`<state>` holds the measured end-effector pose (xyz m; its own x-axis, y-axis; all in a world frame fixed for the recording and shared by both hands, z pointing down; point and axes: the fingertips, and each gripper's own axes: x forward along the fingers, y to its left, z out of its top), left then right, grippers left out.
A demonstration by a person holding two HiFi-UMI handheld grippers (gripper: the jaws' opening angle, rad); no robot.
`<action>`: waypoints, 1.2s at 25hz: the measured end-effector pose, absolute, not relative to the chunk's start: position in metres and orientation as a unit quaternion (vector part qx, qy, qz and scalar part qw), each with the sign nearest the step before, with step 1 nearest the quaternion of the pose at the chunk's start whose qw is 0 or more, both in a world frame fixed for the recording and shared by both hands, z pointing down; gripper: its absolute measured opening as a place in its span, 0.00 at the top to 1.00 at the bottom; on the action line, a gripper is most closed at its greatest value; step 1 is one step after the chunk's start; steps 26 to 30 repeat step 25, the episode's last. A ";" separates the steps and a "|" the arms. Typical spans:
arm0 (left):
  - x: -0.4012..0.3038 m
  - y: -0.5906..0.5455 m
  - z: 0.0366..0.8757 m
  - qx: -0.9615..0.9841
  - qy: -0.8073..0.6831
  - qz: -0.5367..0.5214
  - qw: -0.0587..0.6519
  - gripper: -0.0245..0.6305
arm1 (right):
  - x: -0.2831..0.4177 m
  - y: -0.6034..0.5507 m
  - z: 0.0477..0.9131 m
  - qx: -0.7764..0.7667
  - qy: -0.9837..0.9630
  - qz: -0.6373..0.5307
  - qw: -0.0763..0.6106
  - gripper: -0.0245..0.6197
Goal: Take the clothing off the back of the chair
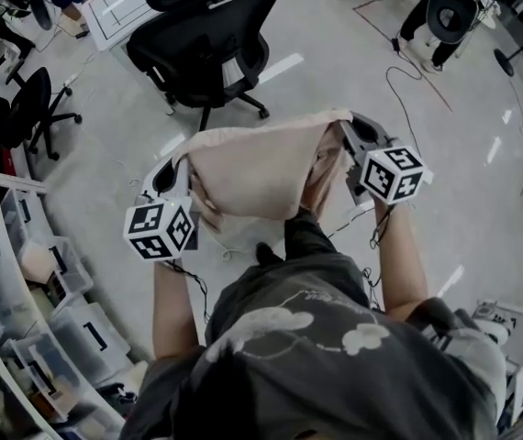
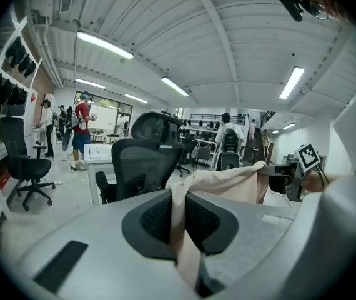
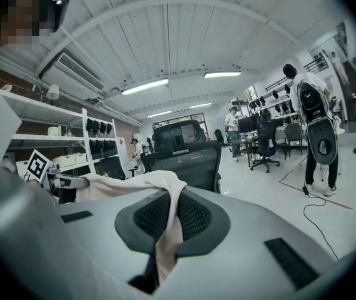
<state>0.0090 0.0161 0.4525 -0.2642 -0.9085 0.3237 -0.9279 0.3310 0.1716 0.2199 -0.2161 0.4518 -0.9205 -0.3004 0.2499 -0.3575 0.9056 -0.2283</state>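
Note:
A beige piece of clothing (image 1: 257, 168) hangs stretched between my two grippers, held up in the air in front of the person. My left gripper (image 1: 181, 168) is shut on its left edge, with the cloth (image 2: 218, 183) pinched between the dark pads. At the right edge, my right gripper (image 1: 342, 136) is shut on the clothing (image 3: 125, 186) the same way. The black office chair (image 1: 208, 39) stands beyond the clothing with a bare backrest (image 2: 142, 167), apart from the cloth. Its mesh back (image 3: 187, 161) shows behind the jaws in the right gripper view.
Clear storage bins (image 1: 46, 314) on shelving line the left side. Another black chair (image 1: 27, 108) stands at the far left, and a white table (image 1: 119, 7) behind the main chair. Cables (image 1: 408, 85) trail on the floor at right. People stand in the background (image 2: 81, 130).

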 end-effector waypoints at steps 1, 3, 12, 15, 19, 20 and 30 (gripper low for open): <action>0.010 0.017 0.454 0.577 -0.795 0.025 0.187 0.95 | 0.221 -0.215 0.453 0.169 -0.970 0.137 0.106 0.97; 0.011 0.018 0.457 0.575 -0.795 0.023 0.190 0.95 | 0.223 -0.213 0.456 0.167 -0.970 0.140 0.107 0.97; 0.015 0.020 0.457 0.576 -0.796 0.023 0.188 0.95 | 0.224 -0.213 0.453 0.168 -0.971 0.138 0.101 0.97; 0.013 0.019 0.452 0.578 -0.795 0.024 0.181 0.95 | 0.222 -0.214 0.446 0.168 -0.972 0.130 0.098 0.97; 0.009 0.019 0.445 0.578 -0.797 0.022 0.172 0.95 | 0.219 -0.213 0.438 0.168 -0.974 0.125 0.091 0.97; 0.008 0.020 0.443 0.578 -0.798 0.021 0.170 0.95 | 0.219 -0.212 0.437 0.167 -0.974 0.124 0.091 0.97; 0.011 0.023 0.432 0.581 -0.797 0.012 0.163 0.95 | 0.224 -0.207 0.429 0.166 -0.975 0.120 0.086 0.97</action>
